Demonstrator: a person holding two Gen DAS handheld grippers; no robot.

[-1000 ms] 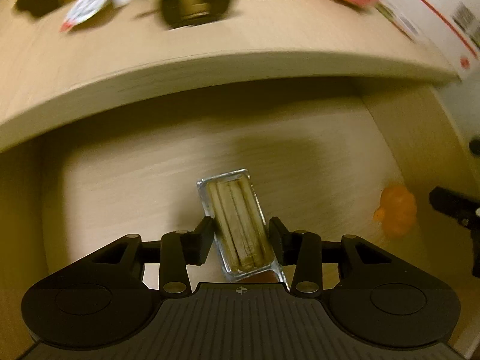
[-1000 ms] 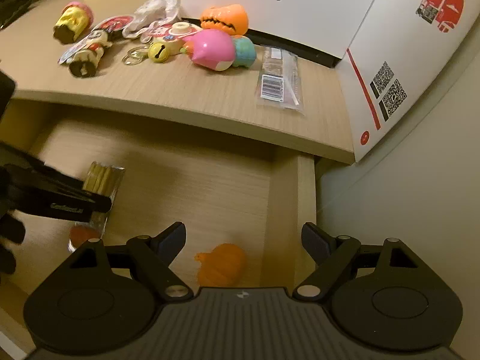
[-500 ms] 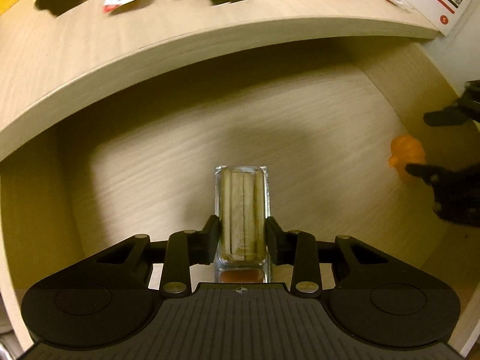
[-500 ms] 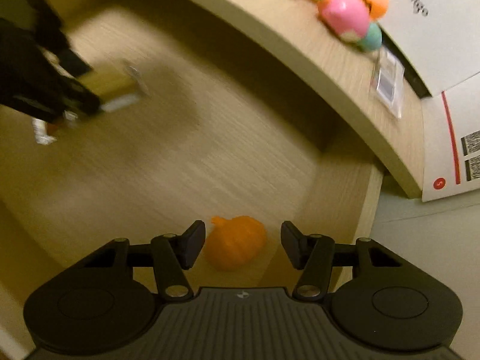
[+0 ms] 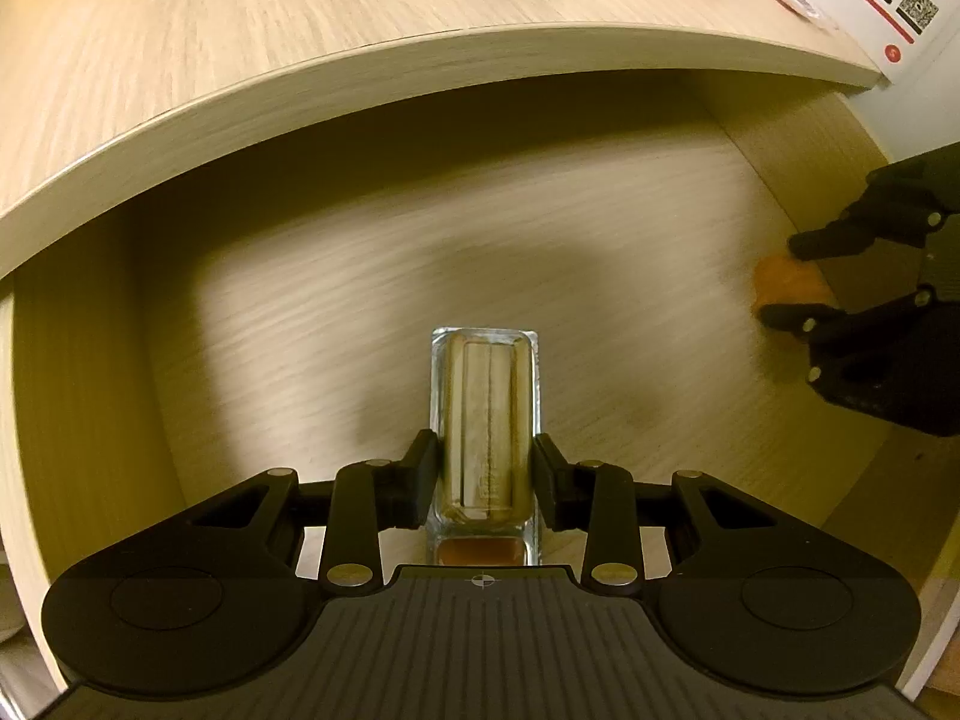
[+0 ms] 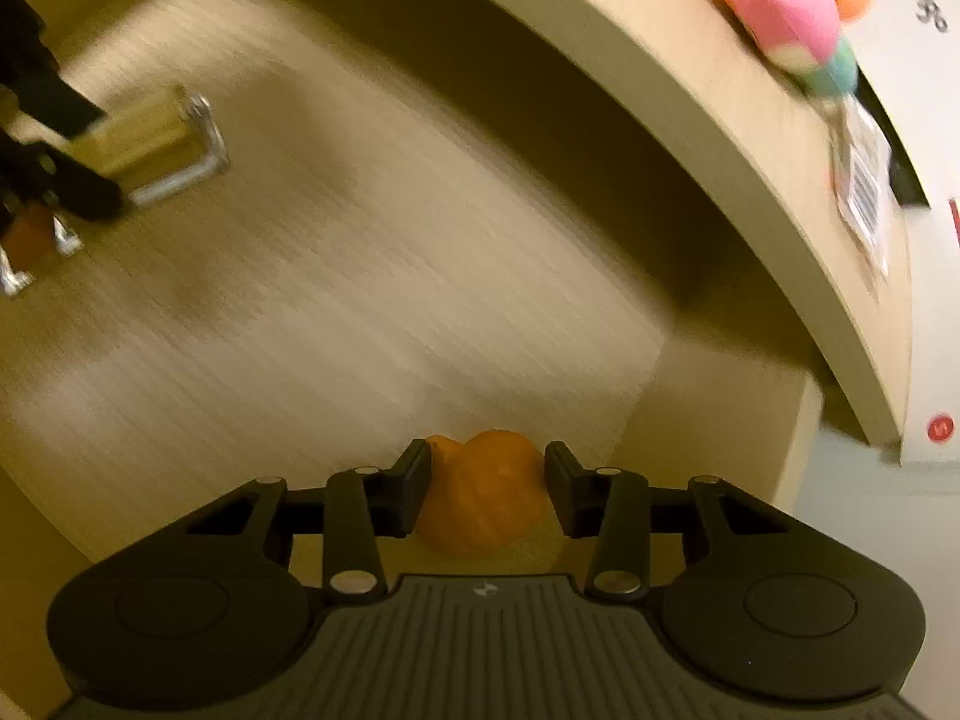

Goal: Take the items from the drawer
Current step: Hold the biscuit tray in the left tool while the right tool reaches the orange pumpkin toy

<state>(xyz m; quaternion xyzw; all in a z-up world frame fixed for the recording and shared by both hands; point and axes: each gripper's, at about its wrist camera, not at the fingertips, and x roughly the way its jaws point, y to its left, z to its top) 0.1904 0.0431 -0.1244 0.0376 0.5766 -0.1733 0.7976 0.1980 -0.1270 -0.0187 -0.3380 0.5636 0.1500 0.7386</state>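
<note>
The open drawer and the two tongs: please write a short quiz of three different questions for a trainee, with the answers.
1. True or false: the left tongs are closed on the clear snack pack.
2. Which item sits between the fingers of the right tongs? A) the pink toy B) the orange toy C) the barcode packet
3. Fill in: the pink toy lies on the ____, not in the drawer.

Key
1. True.
2. B, the orange toy; whether the fingers already grip it cannot be told.
3. Tabletop.
</note>
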